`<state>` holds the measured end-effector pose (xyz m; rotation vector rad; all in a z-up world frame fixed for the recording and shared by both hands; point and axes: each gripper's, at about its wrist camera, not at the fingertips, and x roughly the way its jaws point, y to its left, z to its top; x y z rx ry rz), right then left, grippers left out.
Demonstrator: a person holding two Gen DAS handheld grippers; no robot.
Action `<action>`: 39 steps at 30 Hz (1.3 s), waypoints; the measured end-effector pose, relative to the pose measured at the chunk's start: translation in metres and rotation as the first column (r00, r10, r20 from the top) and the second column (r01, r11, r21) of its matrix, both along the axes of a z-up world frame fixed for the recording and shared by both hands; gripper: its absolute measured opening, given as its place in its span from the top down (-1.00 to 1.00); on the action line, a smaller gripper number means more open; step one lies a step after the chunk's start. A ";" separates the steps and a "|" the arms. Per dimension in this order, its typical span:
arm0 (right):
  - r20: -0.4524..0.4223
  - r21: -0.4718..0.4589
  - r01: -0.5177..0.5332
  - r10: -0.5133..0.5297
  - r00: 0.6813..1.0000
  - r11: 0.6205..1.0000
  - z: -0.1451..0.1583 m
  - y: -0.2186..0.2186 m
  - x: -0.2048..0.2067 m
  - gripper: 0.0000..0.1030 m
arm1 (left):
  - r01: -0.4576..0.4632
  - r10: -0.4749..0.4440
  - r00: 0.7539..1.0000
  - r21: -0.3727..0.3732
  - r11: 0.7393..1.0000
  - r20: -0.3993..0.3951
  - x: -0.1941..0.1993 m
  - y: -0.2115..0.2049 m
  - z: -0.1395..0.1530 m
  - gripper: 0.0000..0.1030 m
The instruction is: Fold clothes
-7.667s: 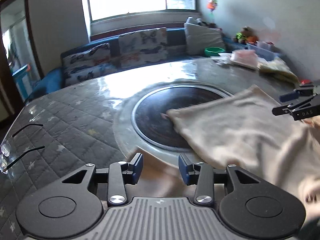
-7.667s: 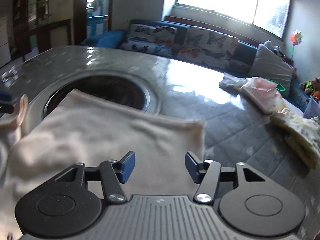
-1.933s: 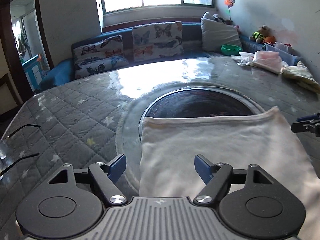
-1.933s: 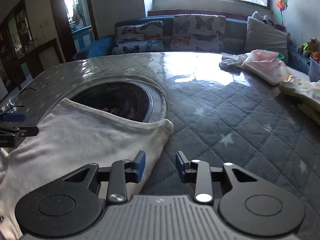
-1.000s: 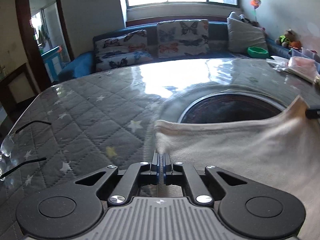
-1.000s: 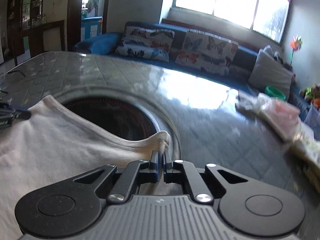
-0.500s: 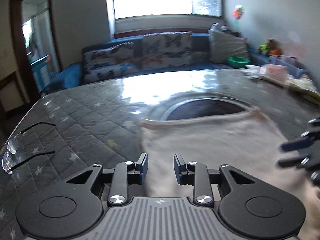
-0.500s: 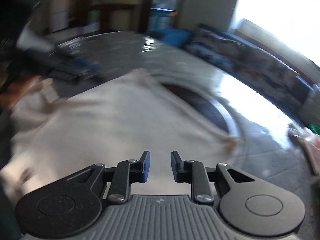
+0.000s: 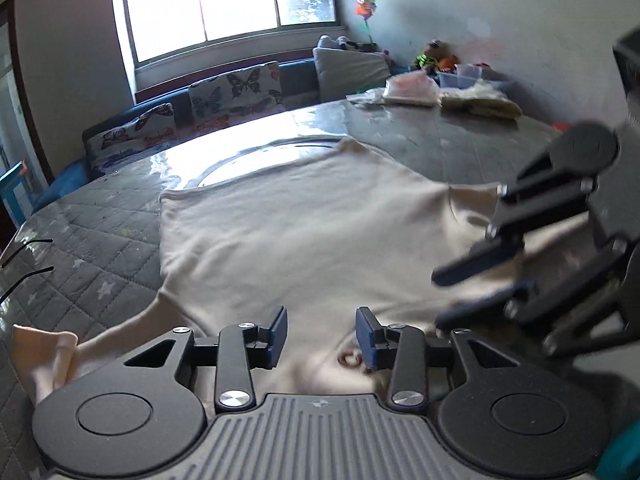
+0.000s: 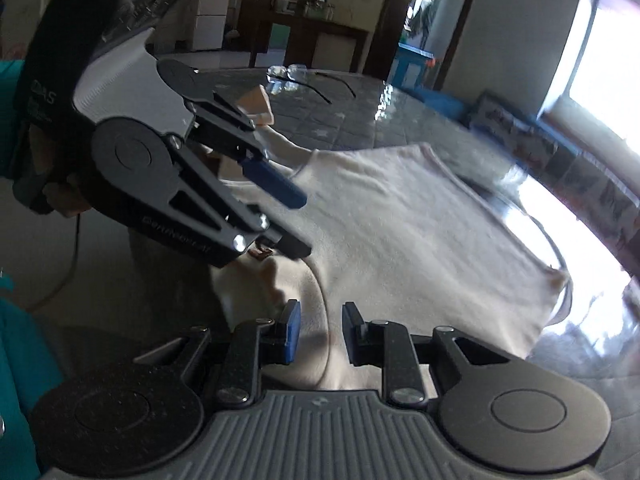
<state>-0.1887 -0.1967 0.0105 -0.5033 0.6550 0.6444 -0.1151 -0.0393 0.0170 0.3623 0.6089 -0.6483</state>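
A cream shirt [image 9: 304, 232] lies spread flat on the round grey table, its far hem over the dark round inset; it also shows in the right wrist view [image 10: 400, 224]. My left gripper [image 9: 321, 334] is open and empty, low over the shirt's near edge at the collar. My right gripper [image 10: 318, 332] is open and empty over the same near edge, angled in from the right. Each gripper shows in the other's view: the right one [image 9: 476, 294] at right, the left one [image 10: 294, 220] at left. One sleeve [image 9: 44, 356] lies out to the left.
Eyeglasses [image 10: 304, 78] lie on the table's left side. Folded clothes [image 9: 412, 90] and a yellowish pile [image 9: 480, 100] sit at the table's far right. A blue sofa with butterfly cushions [image 9: 236, 88] stands behind the table under the window.
Both grippers let go of the far hem corners, opened and drew back to the shirt's near edge. The right gripper has swung to face left, close to the left one.
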 end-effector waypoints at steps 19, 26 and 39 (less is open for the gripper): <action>-0.107 0.188 0.233 -0.216 0.970 0.954 0.009 -0.062 -0.012 0.48 | 0.054 -0.050 0.998 -0.097 0.994 0.038 -0.005 -0.023 0.023 0.02; -0.134 0.193 0.453 -0.434 0.891 0.870 0.008 -0.124 -0.022 0.46 | 0.127 -0.127 0.992 -0.099 0.987 -0.001 -0.009 -0.049 0.013 0.02; -0.122 0.150 0.763 -0.754 0.645 0.628 -0.003 -0.212 -0.053 0.35 | 0.205 -0.209 0.977 -0.075 0.976 -0.048 -0.020 -0.067 0.000 -0.02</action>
